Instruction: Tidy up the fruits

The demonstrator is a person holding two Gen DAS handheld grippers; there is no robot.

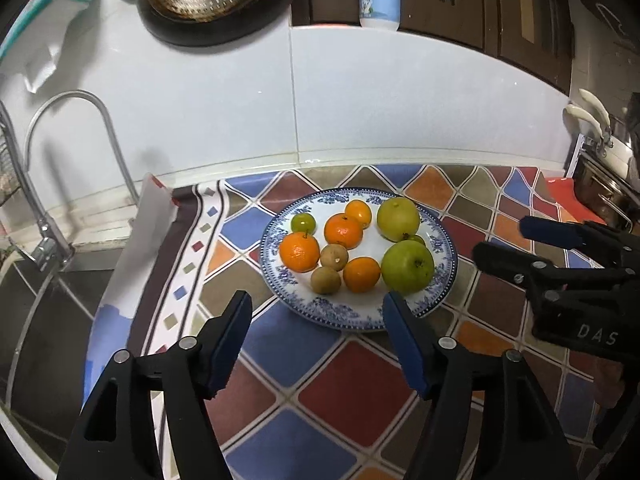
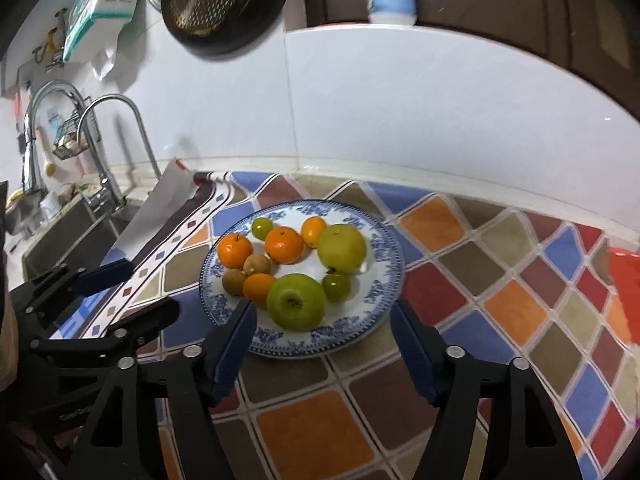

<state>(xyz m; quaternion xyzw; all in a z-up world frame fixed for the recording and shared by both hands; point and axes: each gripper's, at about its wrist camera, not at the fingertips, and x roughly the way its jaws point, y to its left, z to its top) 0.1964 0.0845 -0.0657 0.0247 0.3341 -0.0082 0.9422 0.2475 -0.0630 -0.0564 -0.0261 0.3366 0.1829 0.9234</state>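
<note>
Left gripper (image 1: 316, 304) fills the bottom of the left wrist view: jaws apart, nothing between the pads, tips just short of the near rim of the plate (image 1: 444, 240). Right gripper (image 2: 322, 312) sits the same way at the bottom of the right wrist view: jaws apart, empty, tips framing the plate's near edge.

All fruit sits on the blue-patterned plate, frame centre in both views, on the diamond-pattern mat (image 1: 352, 392).

Count, largest first:
- 2 big green fruits: green apple (image 1: 407, 266) at the plate's lower right, yellow-green apple (image 1: 398, 219) above it.
- 4 orange citrus: tangerine (image 1: 299, 251) at the left, tangerine 2 (image 1: 343, 231) in the middle, small orange (image 1: 361, 275) at the near edge, small orange 2 (image 1: 358, 211) at the top.
- 2 brown round fruits (image 1: 326, 279), touching the citrus.
- 2 small green fruits: 1 at the plate's upper left (image 1: 303, 223), 1 tucked between the 2 apples (image 2: 336, 287).
Total: 10.

Handling, my judgement:
- Apples: heaviest, hard, smooth skin, could slip. Grip across the widest part, stem up.
- Citrus: light, slightly soft peel. Moderate squeeze at the equator.
- Brown and small green ones: light, small, they roll. Centre the pads carefully.
- Fruits are packed and touching, so lifting 1 may nudge its neighbours. Plate is ceramic; avoid knocking the rim.
</note>
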